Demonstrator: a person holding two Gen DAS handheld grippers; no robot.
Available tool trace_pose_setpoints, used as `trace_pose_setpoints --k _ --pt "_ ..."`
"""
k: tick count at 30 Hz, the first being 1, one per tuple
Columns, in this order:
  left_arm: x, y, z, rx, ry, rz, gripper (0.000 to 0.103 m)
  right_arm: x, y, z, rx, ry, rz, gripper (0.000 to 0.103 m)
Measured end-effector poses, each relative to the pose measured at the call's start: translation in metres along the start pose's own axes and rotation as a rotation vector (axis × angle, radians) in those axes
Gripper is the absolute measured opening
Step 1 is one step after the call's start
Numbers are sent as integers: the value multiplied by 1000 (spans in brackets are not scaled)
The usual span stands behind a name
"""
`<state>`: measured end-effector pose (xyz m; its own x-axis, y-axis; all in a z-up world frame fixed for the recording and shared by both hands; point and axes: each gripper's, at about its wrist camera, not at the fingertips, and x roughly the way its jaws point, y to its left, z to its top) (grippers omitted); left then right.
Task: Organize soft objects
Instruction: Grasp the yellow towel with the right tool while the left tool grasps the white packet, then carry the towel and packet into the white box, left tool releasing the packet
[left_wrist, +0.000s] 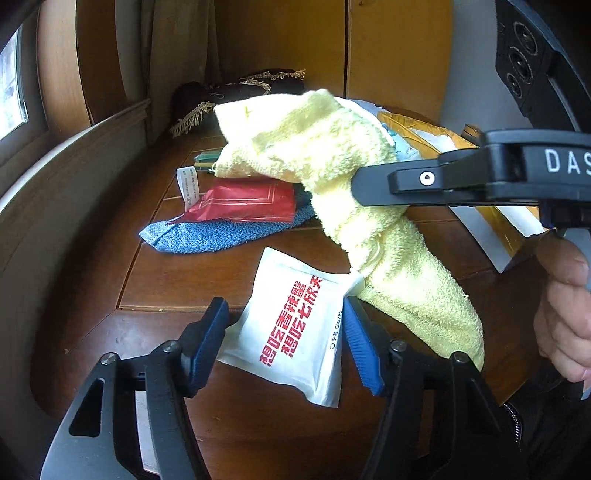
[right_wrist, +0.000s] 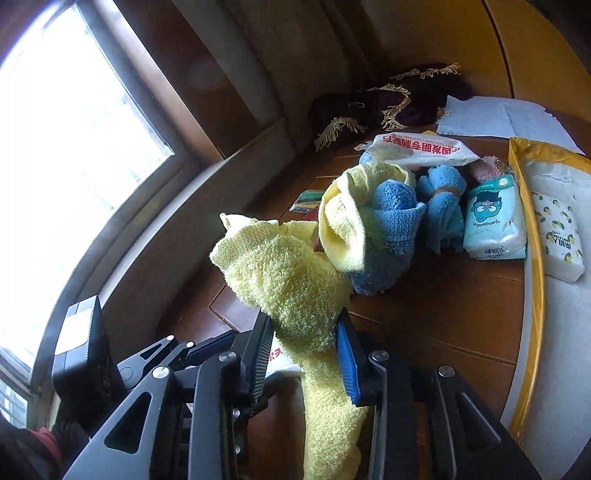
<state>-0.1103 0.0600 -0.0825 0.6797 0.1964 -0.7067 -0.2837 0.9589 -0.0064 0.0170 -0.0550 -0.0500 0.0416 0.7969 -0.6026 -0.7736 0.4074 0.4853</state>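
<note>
Right wrist view shows the right tongs (right_wrist: 304, 343) pressed closed on a yellow towel (right_wrist: 284, 280), which stands up between the blue pads and hangs down below them. From the left wrist view, the same towel is lifted above the counter (left_wrist: 110, 280), with its lower end drooping near the left tongs (left_wrist: 284, 343). These left tongs stand apart on both sides of a white packet (left_wrist: 295, 325) with red letters; the pads are beside its edges, but I cannot tell if they press it, so I judge them not yet closed.

Further out, a blue cloth (left_wrist: 221, 232) lies flat with a red packet (left_wrist: 247, 201) on top. Behind, a small heap holds a second yellow cloth (right_wrist: 343, 221) wrapped around a blue towel (right_wrist: 388, 236), a tied blue cloth (right_wrist: 443, 206) and two tissue packs (right_wrist: 493, 218).

I think the sorting is only partly done: some soft things are gathered, but the lifted towel, the packet and the flat cloth remain loose.
</note>
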Motion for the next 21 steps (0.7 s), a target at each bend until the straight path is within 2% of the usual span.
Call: trace_pose_setpoints --k 6,10,14,15,19,21 --pt "5 1 7 -41 -1 6 56 -30 -15 -6 62 -81 72 34" --pt "6 12 16 -142 -4 -74 51 -43 -16 -6 69 -124 62 33" --pt "9 17 21 -209 6 -111 49 -52 -20 -8 79 -158 82 33" --pt "8 17 22 -221 3 -127 39 -54 -19 -9 81 -172 91 33" --pt "1 20 26 -276 -11 -193 39 -63 -19 -8 81 -218 102 33" --pt "-2 14 26 -257 0 -201 39 -67 -21 -9 81 -234 83 33"
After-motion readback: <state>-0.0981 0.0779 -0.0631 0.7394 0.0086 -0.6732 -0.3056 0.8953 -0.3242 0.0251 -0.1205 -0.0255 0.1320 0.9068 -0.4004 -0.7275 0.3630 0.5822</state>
